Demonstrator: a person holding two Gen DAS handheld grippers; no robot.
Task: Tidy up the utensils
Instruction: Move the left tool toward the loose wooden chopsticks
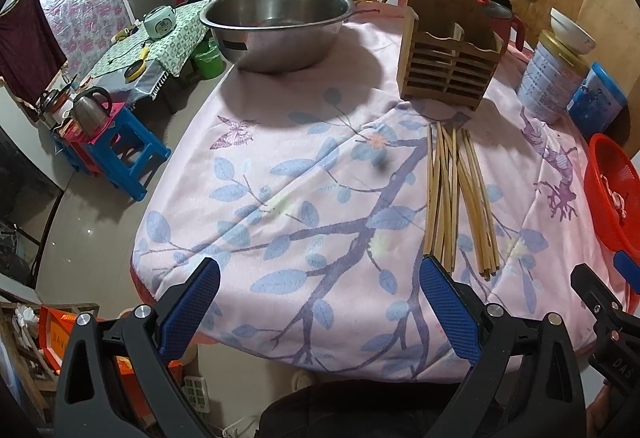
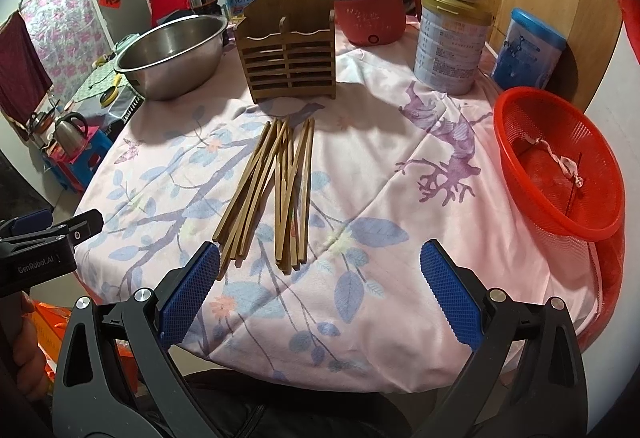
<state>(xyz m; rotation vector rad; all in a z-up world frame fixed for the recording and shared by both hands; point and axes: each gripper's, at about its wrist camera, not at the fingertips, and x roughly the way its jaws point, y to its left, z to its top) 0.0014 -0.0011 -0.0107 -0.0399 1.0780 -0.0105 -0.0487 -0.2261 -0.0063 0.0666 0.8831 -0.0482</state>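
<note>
Chopsticks: a loose pile of wooden chopsticks (image 2: pixel 268 193) lies flat on the cloth-covered tabletop (image 2: pixel 380 177), splayed into two rough bundles, none yet in the holder.
Holder: the slatted wooden holder (image 2: pixel 290 55) stands upright just beyond the far tips of the pile, its top compartments looking empty.
Long axis: the sticks run away from the person toward the holder, near ends fanned toward the table edge.
Right claw (image 2: pixel 320 280): spread wide, holding nothing; the near ends of the pile lie just ahead, between its blue pads and slightly toward the left pad.
Left claw (image 1: pixel 320 286): also spread wide and empty; in its view the chopsticks (image 1: pixel 456 197) lie ahead and off to the right, past its right pad.
Nearer arm: the right, judging by how centrally the pile sits in its view.
Likely demand: a pinch across the stick ends, then tipping them upright for the holder.
</note>
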